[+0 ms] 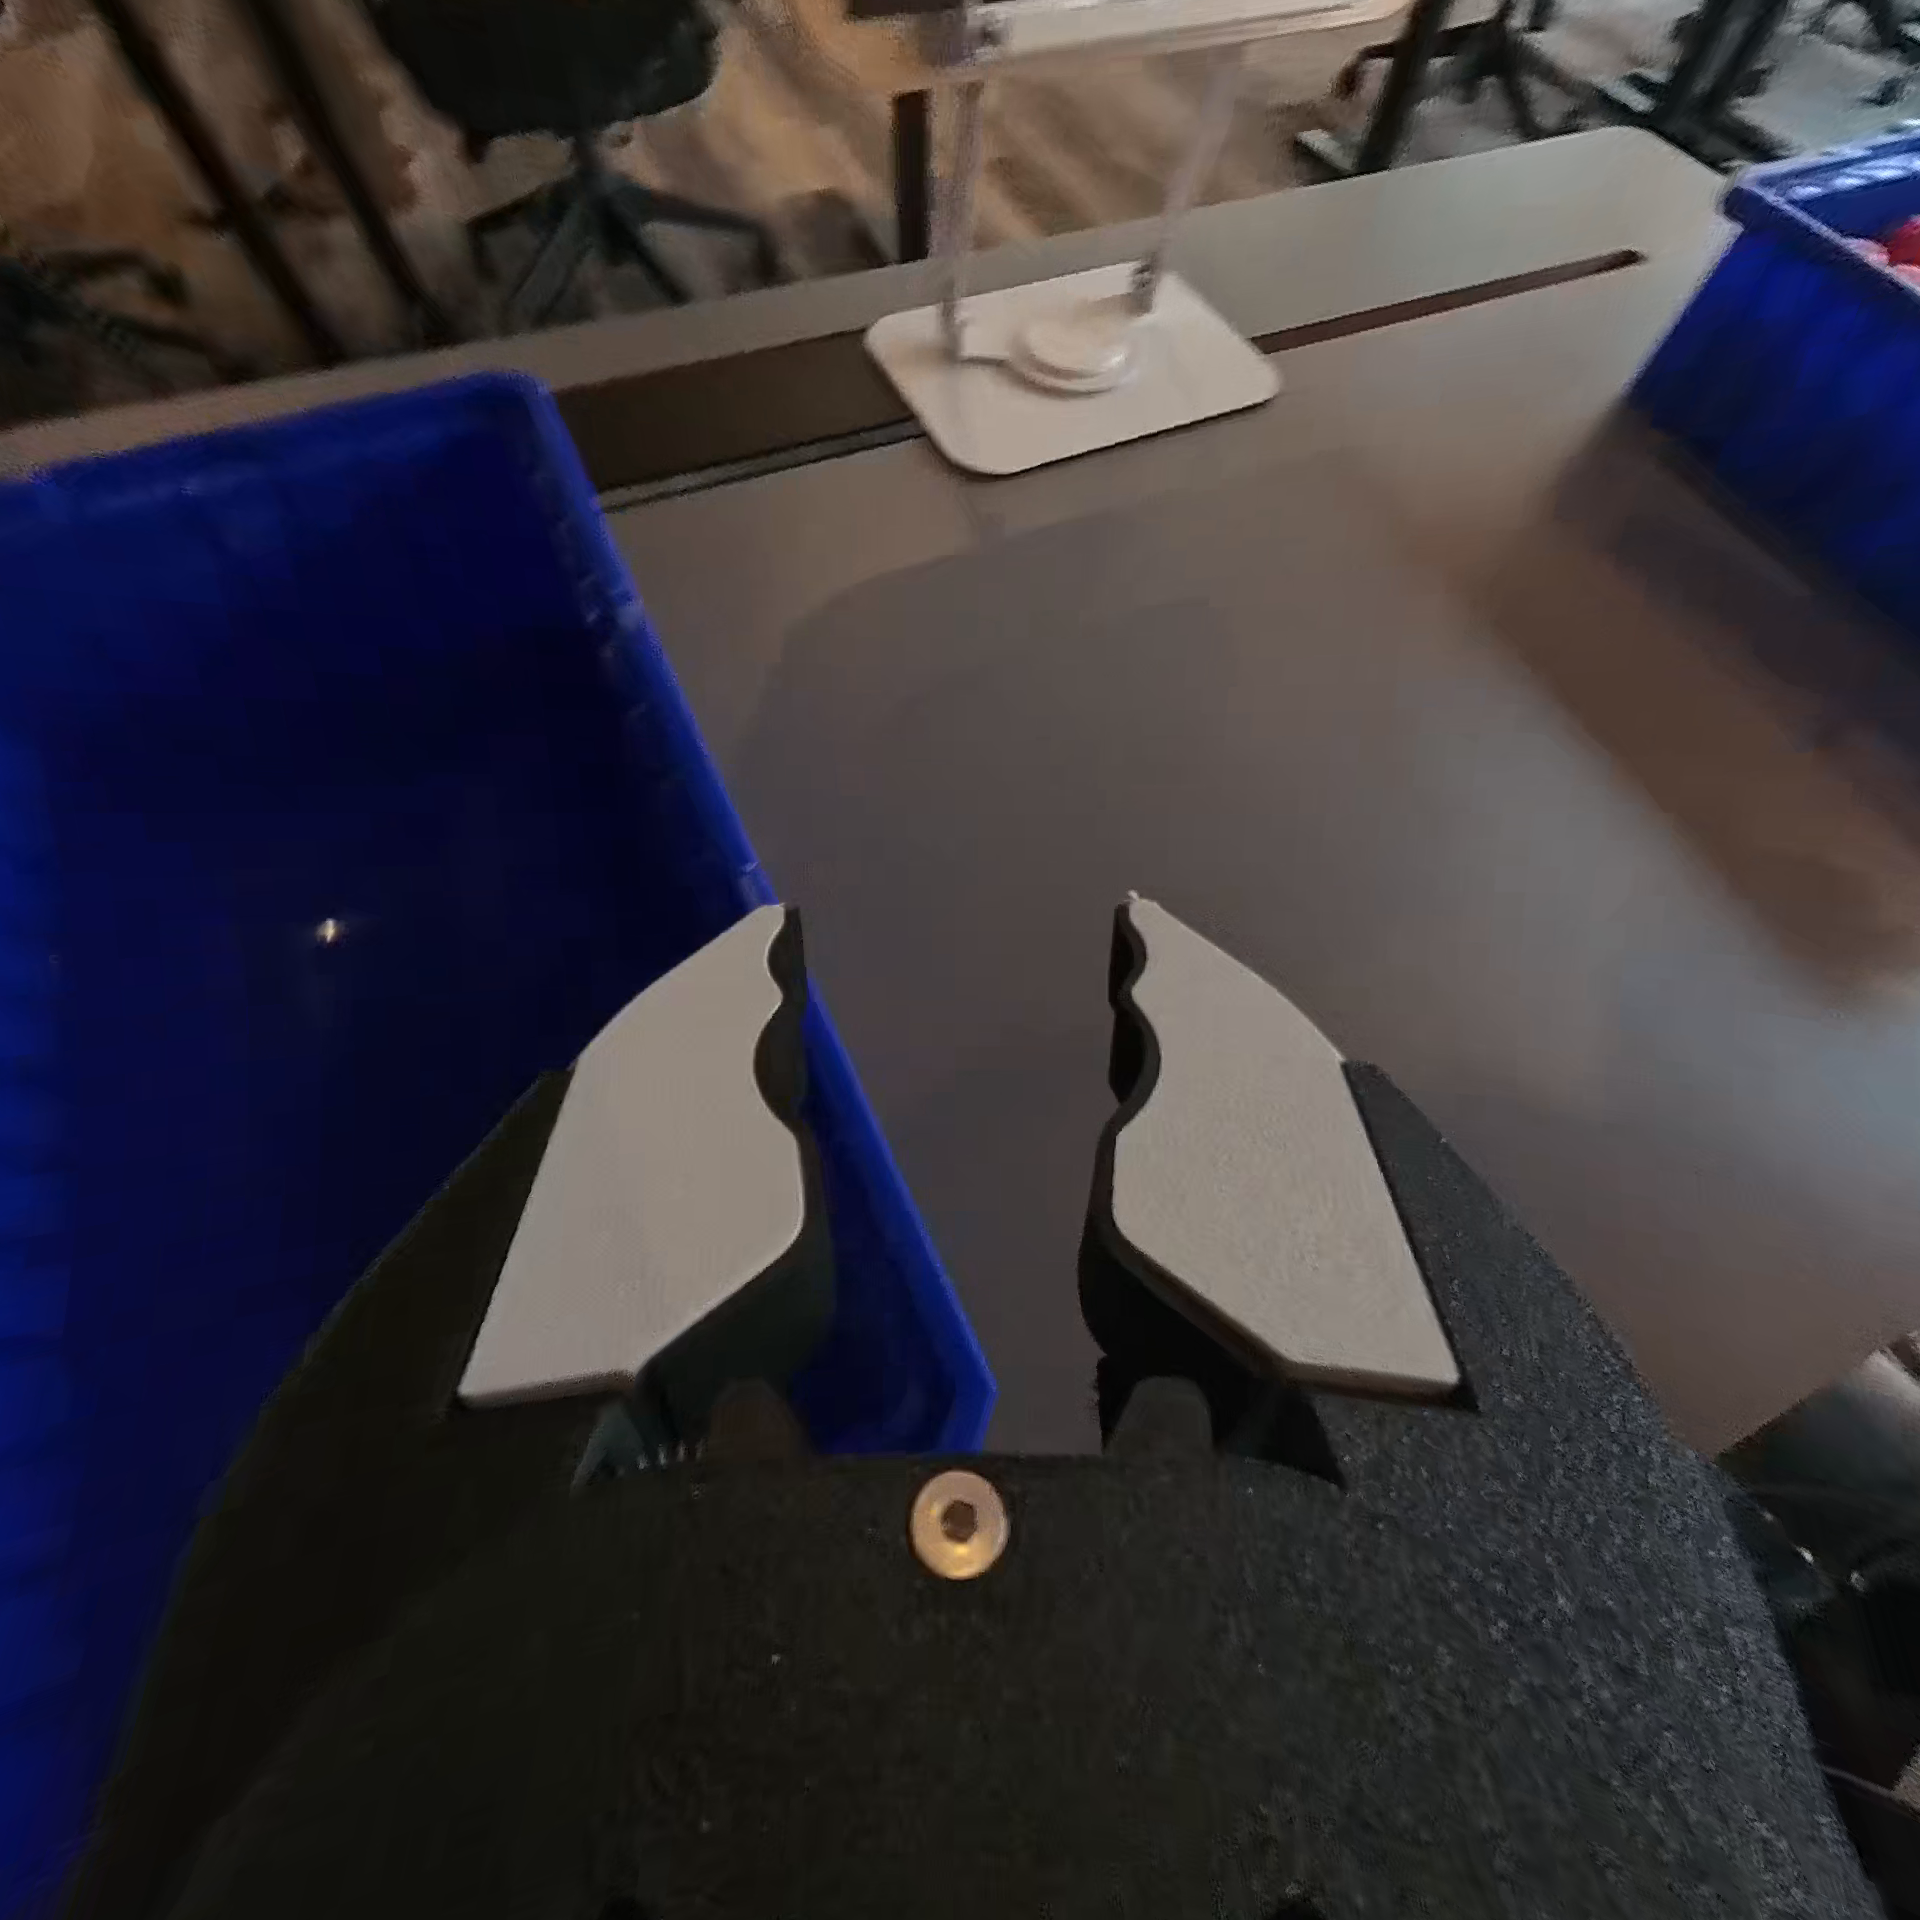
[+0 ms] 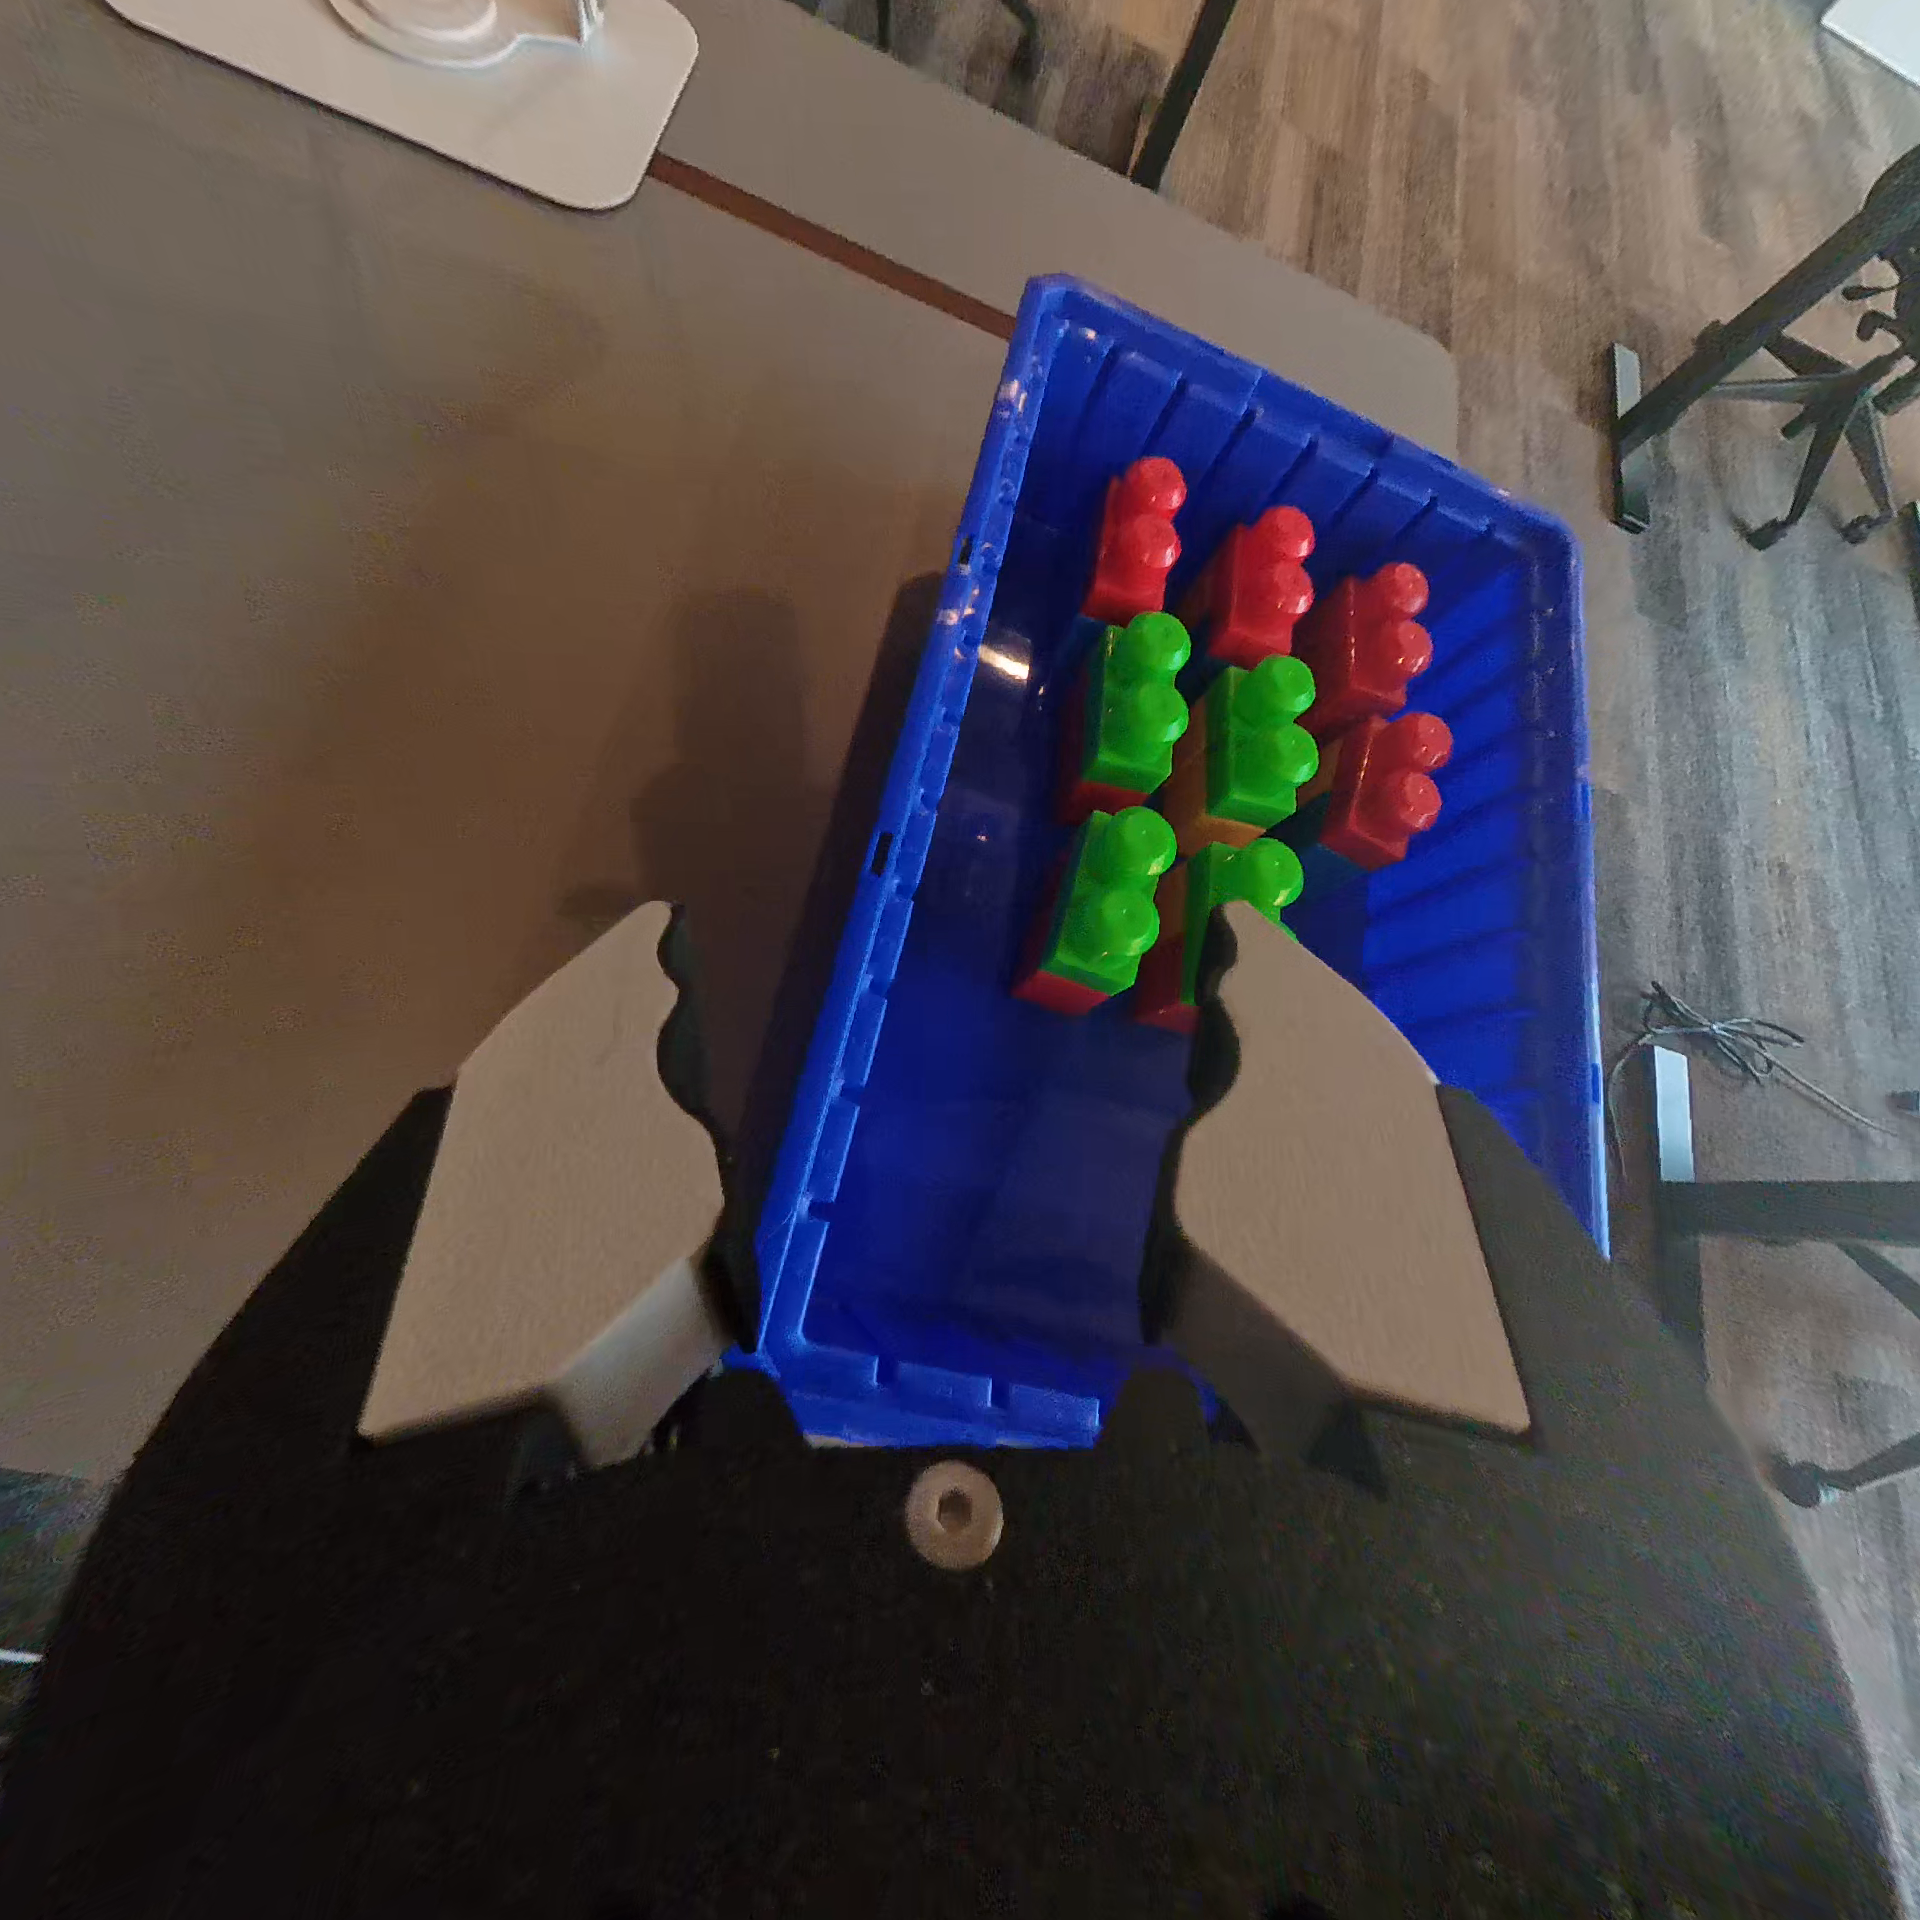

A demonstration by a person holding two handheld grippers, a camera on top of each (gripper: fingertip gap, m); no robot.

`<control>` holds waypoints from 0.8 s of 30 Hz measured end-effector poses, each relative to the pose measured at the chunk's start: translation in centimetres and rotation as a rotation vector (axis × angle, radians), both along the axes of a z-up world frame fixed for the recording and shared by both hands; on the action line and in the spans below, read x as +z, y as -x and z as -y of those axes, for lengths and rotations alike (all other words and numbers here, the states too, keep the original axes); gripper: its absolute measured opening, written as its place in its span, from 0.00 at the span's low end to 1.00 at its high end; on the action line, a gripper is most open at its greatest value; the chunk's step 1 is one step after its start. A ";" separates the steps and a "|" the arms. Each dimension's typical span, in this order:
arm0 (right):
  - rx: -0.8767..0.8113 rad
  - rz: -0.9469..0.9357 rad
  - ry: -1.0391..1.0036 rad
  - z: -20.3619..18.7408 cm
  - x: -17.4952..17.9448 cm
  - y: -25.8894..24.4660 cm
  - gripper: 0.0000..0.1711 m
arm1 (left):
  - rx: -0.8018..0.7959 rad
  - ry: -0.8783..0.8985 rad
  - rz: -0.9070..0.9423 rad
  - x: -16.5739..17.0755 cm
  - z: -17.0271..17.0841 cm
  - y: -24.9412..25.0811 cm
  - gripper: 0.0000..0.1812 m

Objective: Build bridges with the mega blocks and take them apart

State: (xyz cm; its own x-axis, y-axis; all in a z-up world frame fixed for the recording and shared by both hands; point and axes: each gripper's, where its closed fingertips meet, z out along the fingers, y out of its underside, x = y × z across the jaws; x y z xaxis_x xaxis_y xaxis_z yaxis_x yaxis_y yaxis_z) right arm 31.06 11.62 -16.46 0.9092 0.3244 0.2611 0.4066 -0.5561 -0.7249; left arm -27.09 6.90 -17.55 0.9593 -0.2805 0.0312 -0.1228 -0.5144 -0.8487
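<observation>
In the right wrist view a blue bin [image 2: 935, 862] on the dark table holds several mega blocks standing in rows: red ones [image 2: 1262, 582] at the far end, green ones [image 2: 1138, 707] nearer me, with orange and blue blocks under them. My right gripper [image 2: 951, 914] is open and empty, held above the bin's near left wall. In the left wrist view my left gripper [image 1: 961, 914] is open and empty above the table, just right of a second blue bin [image 1: 312, 727] whose inside looks empty. The right bin shows at the far right [image 1: 1797, 353].
A white stand base [image 1: 1070, 384] sits on the table's far side by a slot; it also shows in the right wrist view [image 2: 436, 94]. The dark table [image 1: 1195, 779] stretches between the two bins. Chairs and stand legs [image 2: 1787, 343] are on the wood floor beyond. Across from one pair of fingers to the other is roughly 60 cm.
</observation>
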 end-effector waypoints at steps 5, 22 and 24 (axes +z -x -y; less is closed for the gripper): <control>-0.047 0.032 0.054 0.8 -0.8 -0.1 0.54 | 0.143 0.108 -0.027 0.1 1.5 2.8 0.31; -0.010 0.020 0.290 -1.1 -6.5 3.8 0.42 | 0.241 0.122 -0.145 1.9 4.1 3.8 0.30; -0.046 0.042 0.322 -1.7 -7.8 3.0 0.38 | 0.230 0.129 -0.144 1.5 4.2 4.0 0.30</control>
